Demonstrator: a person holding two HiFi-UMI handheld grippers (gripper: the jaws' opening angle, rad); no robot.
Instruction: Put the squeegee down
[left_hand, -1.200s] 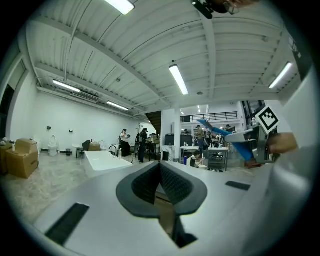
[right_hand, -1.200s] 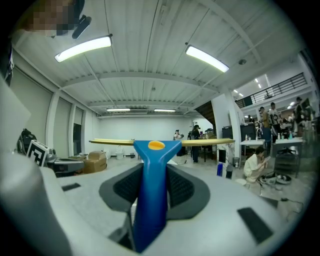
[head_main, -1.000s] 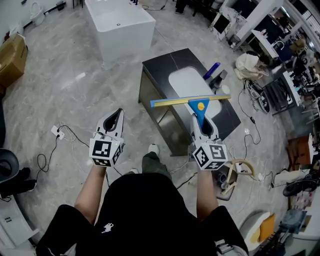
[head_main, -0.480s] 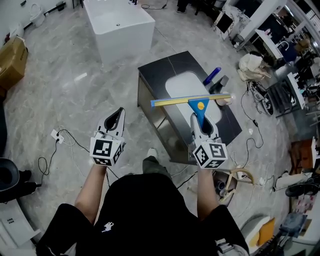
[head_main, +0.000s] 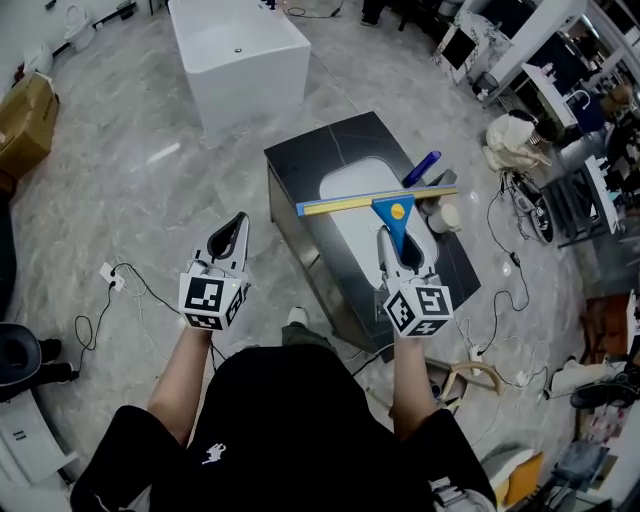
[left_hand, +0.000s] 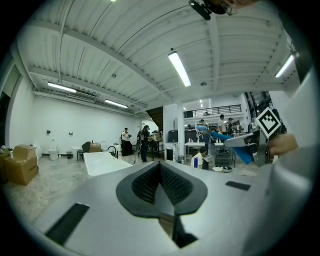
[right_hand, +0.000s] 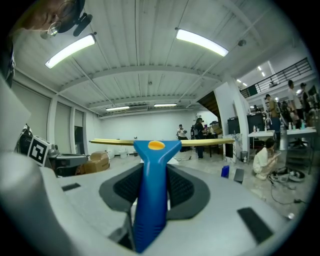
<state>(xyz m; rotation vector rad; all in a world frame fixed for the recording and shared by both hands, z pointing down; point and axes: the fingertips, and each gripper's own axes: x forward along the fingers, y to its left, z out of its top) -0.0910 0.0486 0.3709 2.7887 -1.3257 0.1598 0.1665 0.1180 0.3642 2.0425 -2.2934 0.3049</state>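
- Head view: the squeegee (head_main: 396, 213) is held in the right gripper (head_main: 399, 251) by its blue handle, and is carried in the air above the dark countertop (head_main: 304, 150), over the near part of the white basin (head_main: 352, 178) set into it.
- The yellow blade is seen lying crosswise to the jaws, with its long axis running left to right over the basin, while the handle points back toward the person. A blue bottle-like object (head_main: 422, 168) is seen just beyond the blade's right end.
- The left gripper (head_main: 231, 233) is held over the floor, well apart from the countertop and to the left of it. The right hand is therefore judged the nearer one, and the only one concerned with the set-down.
- The move to come is judged to turn on one relation: the bare dark surface lies below and to either side of the blade, so a lowering onto a flat stretch beside the basin would be called for before any release.
- Left gripper view: the jaws of the left gripper (left_hand: 161, 184) are seen closed together with nothing between them. The squeegee (left_hand: 241, 151) is glimpsed far off to the right.
- Right gripper view: the handle of the squeegee (right_hand: 149, 195) is seen clamped between the dark pads (right_hand: 183, 187), upright in the frame, with the blade stretched level across the top, beyond the fingertips.
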